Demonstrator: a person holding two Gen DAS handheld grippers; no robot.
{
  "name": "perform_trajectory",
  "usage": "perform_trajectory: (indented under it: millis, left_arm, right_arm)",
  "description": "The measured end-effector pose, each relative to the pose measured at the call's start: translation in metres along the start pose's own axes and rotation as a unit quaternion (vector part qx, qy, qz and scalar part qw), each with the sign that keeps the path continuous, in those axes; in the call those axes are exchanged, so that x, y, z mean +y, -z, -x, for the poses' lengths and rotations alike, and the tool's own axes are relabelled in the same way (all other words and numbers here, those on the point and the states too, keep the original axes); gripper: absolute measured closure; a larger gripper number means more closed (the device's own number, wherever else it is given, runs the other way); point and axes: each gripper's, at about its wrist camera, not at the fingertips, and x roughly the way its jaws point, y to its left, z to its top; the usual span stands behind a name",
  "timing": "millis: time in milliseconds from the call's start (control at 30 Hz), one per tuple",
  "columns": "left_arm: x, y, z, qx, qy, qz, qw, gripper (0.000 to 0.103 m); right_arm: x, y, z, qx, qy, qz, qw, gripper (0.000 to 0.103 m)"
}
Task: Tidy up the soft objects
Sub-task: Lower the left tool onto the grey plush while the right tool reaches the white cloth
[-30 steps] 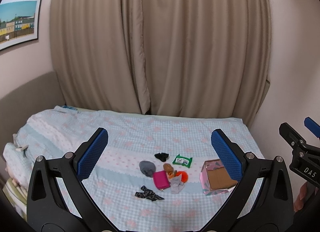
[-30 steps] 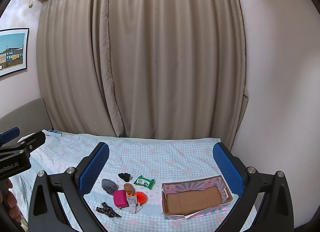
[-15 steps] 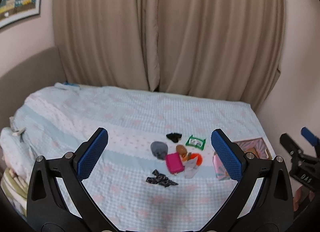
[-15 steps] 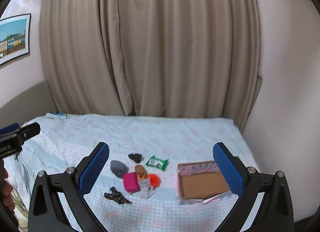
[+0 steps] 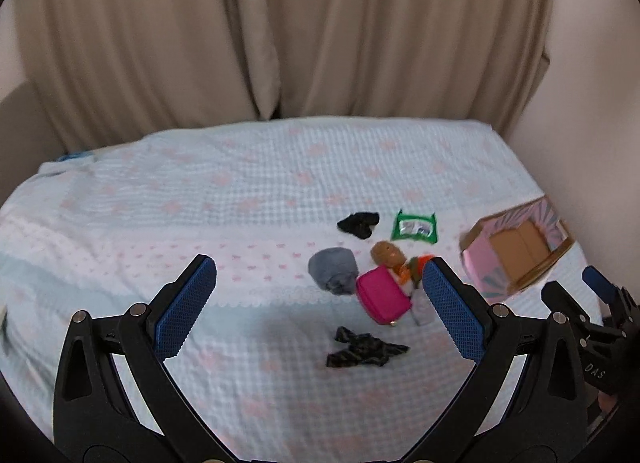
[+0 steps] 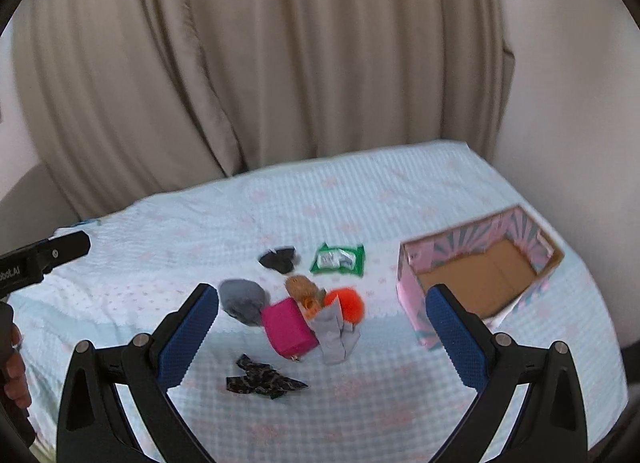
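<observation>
Soft objects, crumpled socks, a magenta pouch and a fuzzy orange ball, are lying mid-frame on the checked bedspread; I am holding both my left gripper and right gripper wide, empty.

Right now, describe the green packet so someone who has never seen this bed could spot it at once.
On the blue checked bedspread, left of the pink cardboard box, lies a small heap of soft things. The green packet lies at the heap's far edge, beside the black cloth; it alone is flat, glossy and green with a white label.

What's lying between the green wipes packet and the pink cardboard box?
Only bare bedspread separates green wipes packet and pink cardboard box, clearest in the right wrist view.
</observation>
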Motion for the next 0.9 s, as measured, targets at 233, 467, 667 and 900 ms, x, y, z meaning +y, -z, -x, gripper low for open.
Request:
perform_trajectory:
  millis: [233,467,667,900]
  left_arm:
    - [0.003,0.014,-0.121,0.041,0.025,-0.022,0.9986,0.001]
    - [-0.002,0.043,-0.226,0.07,0.041,-0.018,0.9965,0.001]
    - [-0.006,0.063,-0.279,0.081,0.035,-0.025,0.9958,0.001]
    - [-0.006,0.072,-0.308,0.086,0.05,-0.011,0.995,0.002]
  right_arm:
    - [-0.008,0.039,-0.097,0.049,0.046,-0.03,0.997,0.0]
    - [-0.018,0.084,-0.19,0.097,0.058,-0.066,0.991,0.004]
    - [-0.032,0.114,-0.24,0.123,0.065,-0.082,0.987,0.011]
    - [-0.035,0.129,-0.271,0.126,0.042,-0.068,0.989,0.032]
